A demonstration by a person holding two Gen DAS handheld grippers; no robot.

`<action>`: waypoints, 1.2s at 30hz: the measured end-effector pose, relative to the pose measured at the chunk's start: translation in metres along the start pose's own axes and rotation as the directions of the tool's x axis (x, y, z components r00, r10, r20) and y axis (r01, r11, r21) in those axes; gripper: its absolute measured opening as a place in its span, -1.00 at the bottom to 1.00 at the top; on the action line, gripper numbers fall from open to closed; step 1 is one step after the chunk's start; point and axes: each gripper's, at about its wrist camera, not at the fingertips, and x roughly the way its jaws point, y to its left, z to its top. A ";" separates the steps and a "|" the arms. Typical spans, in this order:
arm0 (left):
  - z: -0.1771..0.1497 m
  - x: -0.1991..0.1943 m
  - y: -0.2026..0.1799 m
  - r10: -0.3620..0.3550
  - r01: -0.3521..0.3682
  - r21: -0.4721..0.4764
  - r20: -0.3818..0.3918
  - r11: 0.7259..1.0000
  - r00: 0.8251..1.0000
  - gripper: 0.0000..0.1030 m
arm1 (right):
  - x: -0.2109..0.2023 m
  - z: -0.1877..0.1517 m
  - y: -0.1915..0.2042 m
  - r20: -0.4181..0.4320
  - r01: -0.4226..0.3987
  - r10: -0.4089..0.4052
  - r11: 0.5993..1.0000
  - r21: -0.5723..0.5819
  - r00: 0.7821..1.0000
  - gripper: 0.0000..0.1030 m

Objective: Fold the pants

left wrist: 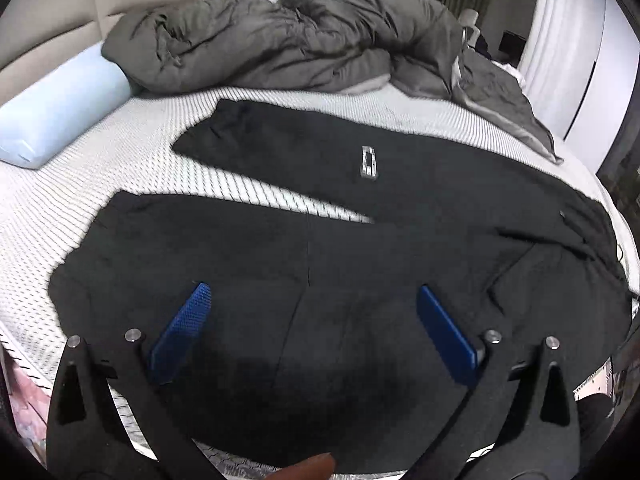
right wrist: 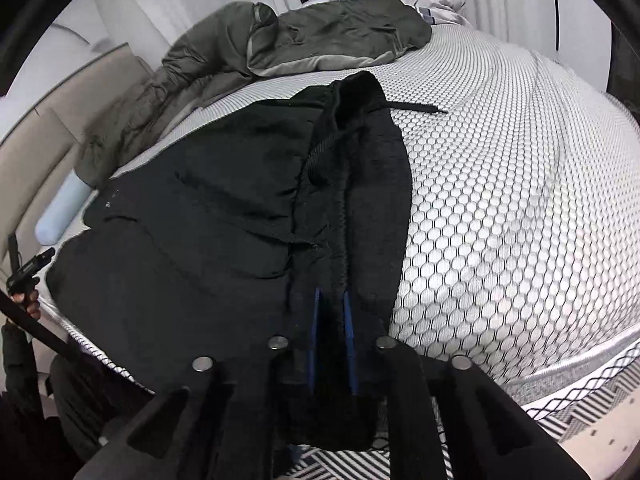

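On bed, pants (right gripper clamped).

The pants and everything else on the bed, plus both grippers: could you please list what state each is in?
Pants: spread flat on the mattress, legs apart, not yet folded.
Waistband: bunched up, pinched at its near end.
Drawstring: loose, lying on the mattress.
Left gripper: wide open above the pants, holding nothing.
Right gripper: shut on the waistband.
Duvet: crumpled in a heap.
Pillow: lying by the headboard.
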 end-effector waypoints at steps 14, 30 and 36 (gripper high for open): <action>-0.015 0.044 0.018 0.066 -0.066 0.007 -0.048 0.998 0.997 0.97 | 0.092 0.163 -0.003 0.035 -0.039 0.035 0.994 0.104 0.999 -0.12; -0.014 0.022 0.055 0.114 -0.117 -0.089 -0.036 0.989 0.993 0.97 | 0.063 0.153 -0.045 0.155 -0.028 0.002 0.985 0.168 0.988 0.53; -0.030 -0.002 0.105 0.124 -0.124 -0.240 -0.017 0.963 0.992 0.97 | -0.002 0.030 -0.039 0.215 -0.072 0.021 0.969 0.234 0.976 0.67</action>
